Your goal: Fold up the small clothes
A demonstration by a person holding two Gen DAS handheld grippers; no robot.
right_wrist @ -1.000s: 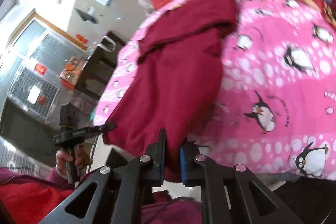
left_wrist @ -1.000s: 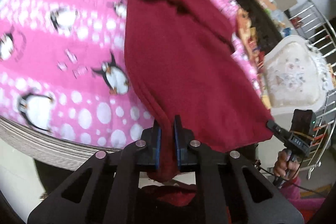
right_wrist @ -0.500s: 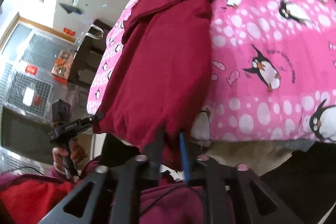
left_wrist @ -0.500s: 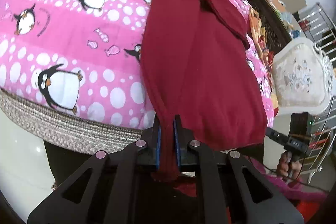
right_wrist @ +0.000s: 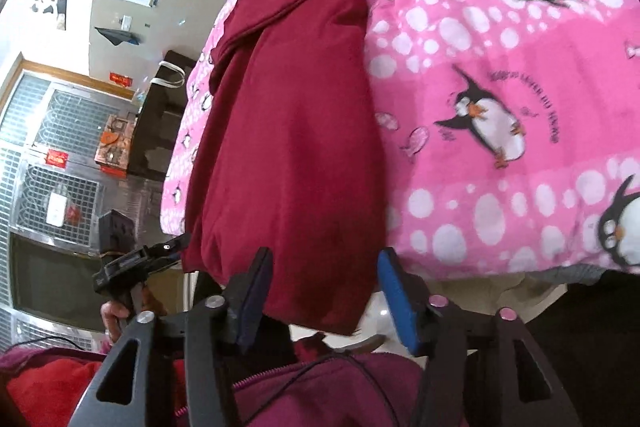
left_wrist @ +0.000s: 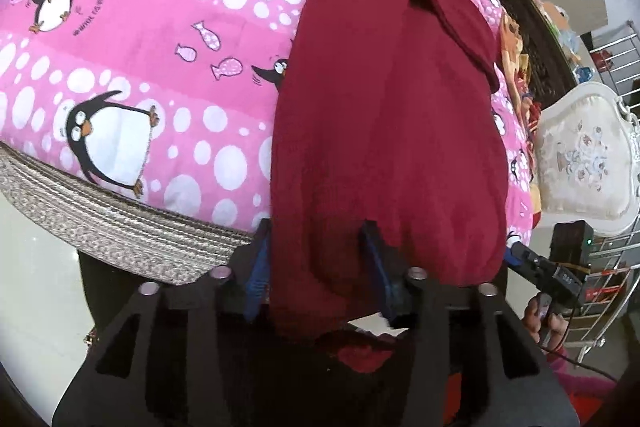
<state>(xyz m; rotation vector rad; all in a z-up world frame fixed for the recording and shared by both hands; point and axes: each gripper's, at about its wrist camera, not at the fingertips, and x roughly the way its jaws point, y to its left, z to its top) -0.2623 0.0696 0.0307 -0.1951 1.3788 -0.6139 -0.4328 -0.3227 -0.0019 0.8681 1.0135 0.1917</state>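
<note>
A dark red soft top lies long on the pink fleece blanket with penguins and white dots. Its bottom edge hangs over the bed's edge. The left black gripper with blue pads stands wide apart around that hanging edge. The right gripper pokes in at the right.

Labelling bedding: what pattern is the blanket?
Pink blanket with penguins and white dots; right wrist view.

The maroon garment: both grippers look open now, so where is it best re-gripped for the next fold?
Probably the two corners of the maroon garment's hem hanging over the near edge of the penguin blanket, approached from that edge: free cloth there.
</note>
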